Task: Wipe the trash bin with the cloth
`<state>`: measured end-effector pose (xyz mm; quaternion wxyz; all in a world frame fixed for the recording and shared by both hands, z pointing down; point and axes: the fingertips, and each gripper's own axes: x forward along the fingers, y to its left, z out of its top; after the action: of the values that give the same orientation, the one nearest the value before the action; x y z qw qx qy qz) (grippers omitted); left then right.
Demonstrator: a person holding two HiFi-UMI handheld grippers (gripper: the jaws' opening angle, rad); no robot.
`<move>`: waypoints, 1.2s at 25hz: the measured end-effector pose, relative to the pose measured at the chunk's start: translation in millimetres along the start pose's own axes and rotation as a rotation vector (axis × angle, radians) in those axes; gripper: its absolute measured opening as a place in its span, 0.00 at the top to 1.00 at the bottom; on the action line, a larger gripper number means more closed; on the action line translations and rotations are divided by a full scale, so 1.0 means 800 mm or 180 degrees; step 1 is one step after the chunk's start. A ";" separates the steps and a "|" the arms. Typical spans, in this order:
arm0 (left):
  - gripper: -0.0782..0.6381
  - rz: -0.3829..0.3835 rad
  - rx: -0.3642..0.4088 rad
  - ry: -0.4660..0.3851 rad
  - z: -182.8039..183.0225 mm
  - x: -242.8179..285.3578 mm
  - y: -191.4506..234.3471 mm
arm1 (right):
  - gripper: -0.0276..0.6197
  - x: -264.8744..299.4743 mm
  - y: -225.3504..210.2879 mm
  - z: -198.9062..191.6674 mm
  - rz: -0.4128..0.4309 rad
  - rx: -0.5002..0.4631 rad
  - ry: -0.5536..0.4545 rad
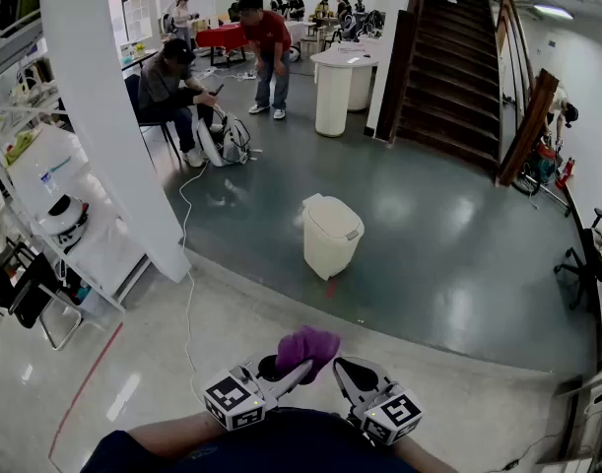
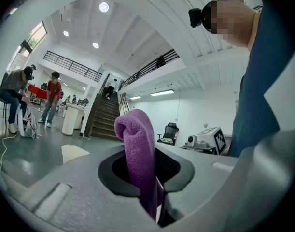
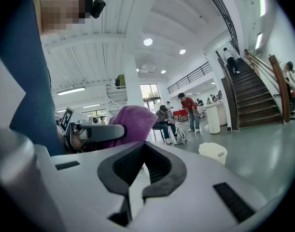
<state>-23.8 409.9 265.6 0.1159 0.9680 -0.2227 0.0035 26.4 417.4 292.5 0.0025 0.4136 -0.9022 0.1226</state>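
A cream trash bin (image 1: 331,235) with a closed lid stands on the dark floor well ahead of me; it also shows as the bin (image 3: 213,153) in the right gripper view and the bin (image 2: 74,152) low in the left gripper view. My left gripper (image 1: 293,374) is shut on a purple cloth (image 1: 306,347), which sticks up between its jaws as a folded cloth (image 2: 139,153). My right gripper (image 1: 342,375) is close beside it, shut with nothing in it. Both are held near my body, far from the bin.
A white pillar (image 1: 113,116) rises at the left, with a shelf unit (image 1: 54,215) beside it. A cable (image 1: 187,264) runs across the floor. Two people (image 1: 197,77) are behind the bin, a staircase (image 1: 458,67) at the right.
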 end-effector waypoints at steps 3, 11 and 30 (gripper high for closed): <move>0.80 -0.0003 0.0007 0.0003 0.000 0.003 0.000 | 0.94 -0.001 -0.003 -0.001 0.0000 0.0007 0.0000; 0.80 0.0007 -0.0004 0.0010 -0.001 0.015 -0.002 | 0.94 -0.007 -0.013 0.000 0.0013 0.0021 -0.0014; 0.80 0.0276 -0.0118 -0.0004 -0.005 0.092 0.006 | 0.94 -0.040 -0.108 0.003 0.0102 0.0163 -0.0070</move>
<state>40.4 375.2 275.0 0.1335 0.9551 -0.2644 0.0038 111.8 386.4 305.5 -0.0200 0.4004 -0.9052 0.1412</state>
